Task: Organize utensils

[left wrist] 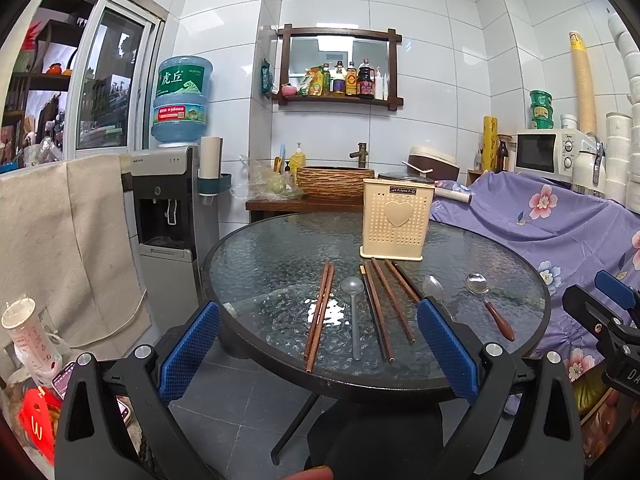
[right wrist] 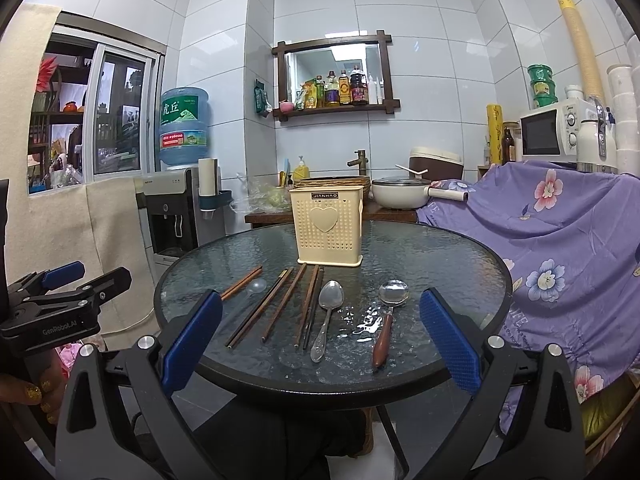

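A cream perforated utensil holder (left wrist: 396, 219) (right wrist: 329, 227) with a heart stands upright at the far side of a round glass table (left wrist: 280, 248) (right wrist: 440, 248). In front of it lie several brown chopsticks (left wrist: 320, 312) (right wrist: 280, 306), a clear plastic spoon (left wrist: 353, 300) (right wrist: 256, 286), a metal spoon (right wrist: 329, 316) (left wrist: 434, 287) and a wooden-handled spoon (left wrist: 490, 302) (right wrist: 388, 316). My left gripper (left wrist: 320, 354) is open and empty at the table's near edge. My right gripper (right wrist: 320, 344) is open and empty, also at the near edge.
A water dispenser (left wrist: 168, 208) stands left of the table. A purple flowered cloth (right wrist: 560, 240) covers furniture on the right. A counter behind holds a basin (left wrist: 334, 182) and a pot (right wrist: 400, 194). A microwave (right wrist: 552, 136) is at back right.
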A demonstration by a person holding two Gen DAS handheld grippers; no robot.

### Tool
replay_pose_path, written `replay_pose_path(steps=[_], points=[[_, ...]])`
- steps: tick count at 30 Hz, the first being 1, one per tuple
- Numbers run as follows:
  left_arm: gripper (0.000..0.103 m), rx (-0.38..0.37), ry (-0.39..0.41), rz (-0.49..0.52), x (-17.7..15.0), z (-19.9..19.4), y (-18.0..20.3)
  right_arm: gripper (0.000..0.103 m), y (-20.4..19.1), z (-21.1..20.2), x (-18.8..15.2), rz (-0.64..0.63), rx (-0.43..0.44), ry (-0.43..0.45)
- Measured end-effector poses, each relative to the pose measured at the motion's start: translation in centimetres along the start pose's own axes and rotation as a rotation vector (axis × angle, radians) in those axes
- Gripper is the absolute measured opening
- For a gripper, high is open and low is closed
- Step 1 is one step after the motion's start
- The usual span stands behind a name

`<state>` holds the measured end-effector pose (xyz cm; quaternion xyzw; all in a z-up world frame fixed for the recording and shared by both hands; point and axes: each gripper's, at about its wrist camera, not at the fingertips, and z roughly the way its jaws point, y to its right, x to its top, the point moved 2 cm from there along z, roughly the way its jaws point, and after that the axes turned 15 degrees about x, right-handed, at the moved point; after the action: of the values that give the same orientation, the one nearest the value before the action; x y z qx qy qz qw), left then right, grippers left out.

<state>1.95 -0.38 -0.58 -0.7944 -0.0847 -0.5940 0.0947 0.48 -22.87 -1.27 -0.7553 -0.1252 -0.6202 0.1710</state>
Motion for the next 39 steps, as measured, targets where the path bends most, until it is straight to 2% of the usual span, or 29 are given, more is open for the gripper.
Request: replay_pose_path(steps=[39], points=[[0.097, 0.001, 0.006, 0.009, 0.25, -0.15, 0.27, 0.097, -0.27, 0.04, -0.05, 0.003, 0.002, 0.0]])
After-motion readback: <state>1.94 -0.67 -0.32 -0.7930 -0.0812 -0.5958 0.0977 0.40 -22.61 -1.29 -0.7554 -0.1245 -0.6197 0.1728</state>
